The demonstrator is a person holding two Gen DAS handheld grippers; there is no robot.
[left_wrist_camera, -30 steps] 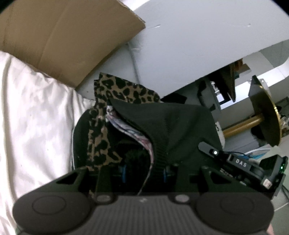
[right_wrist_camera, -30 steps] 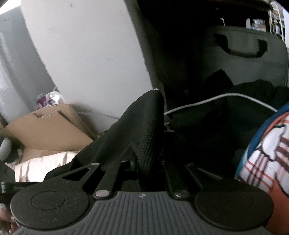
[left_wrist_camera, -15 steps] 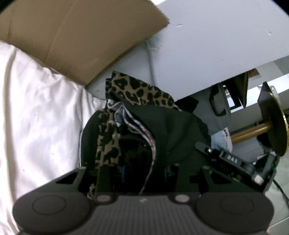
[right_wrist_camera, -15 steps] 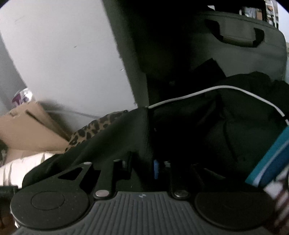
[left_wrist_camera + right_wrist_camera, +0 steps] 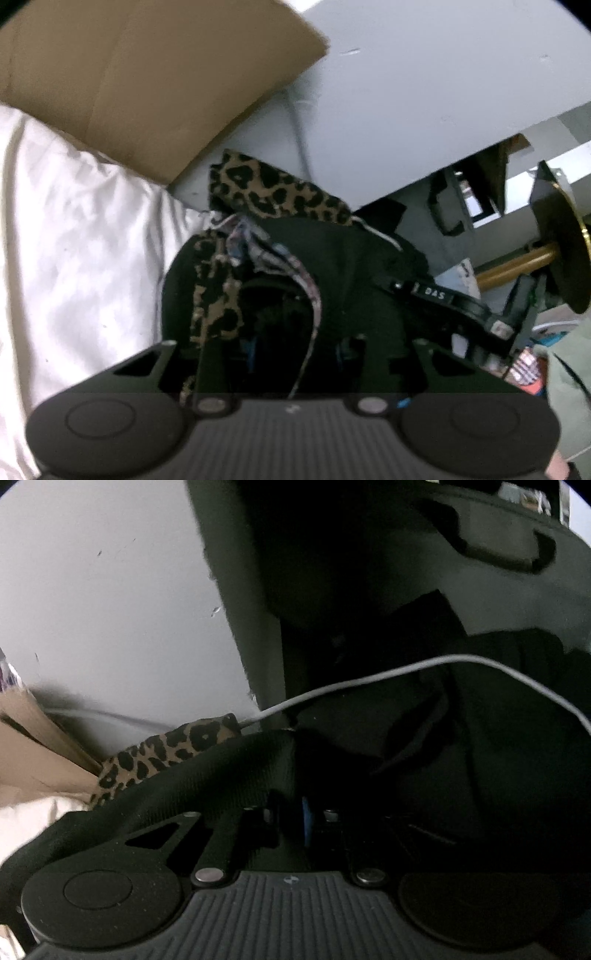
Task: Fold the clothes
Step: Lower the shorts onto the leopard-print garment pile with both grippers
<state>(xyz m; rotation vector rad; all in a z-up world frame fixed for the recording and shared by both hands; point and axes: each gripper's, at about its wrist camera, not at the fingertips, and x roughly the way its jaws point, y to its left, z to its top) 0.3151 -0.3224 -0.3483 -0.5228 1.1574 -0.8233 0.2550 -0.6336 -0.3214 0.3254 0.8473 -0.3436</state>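
a wrinkled white sheet [image 5: 74,258] covers the bed, with a flat brown cardboard sheet [image 5: 147,81] leaning on the pale grey wall [image 5: 424,92]. the black knit garment with leopard-print lining [image 5: 351,266] sits bunched on the sheet. the left hand-held gripper [image 5: 295,350] pinches its cloth. the right hand-held gripper [image 5: 299,819] has just been closing, its jaws almost together on the black cloth. a thin white cable [image 5: 406,668] crosses dark bags behind.

Cluttered bedroom: white bedding [image 5: 77,236], cardboard [image 5: 147,74]
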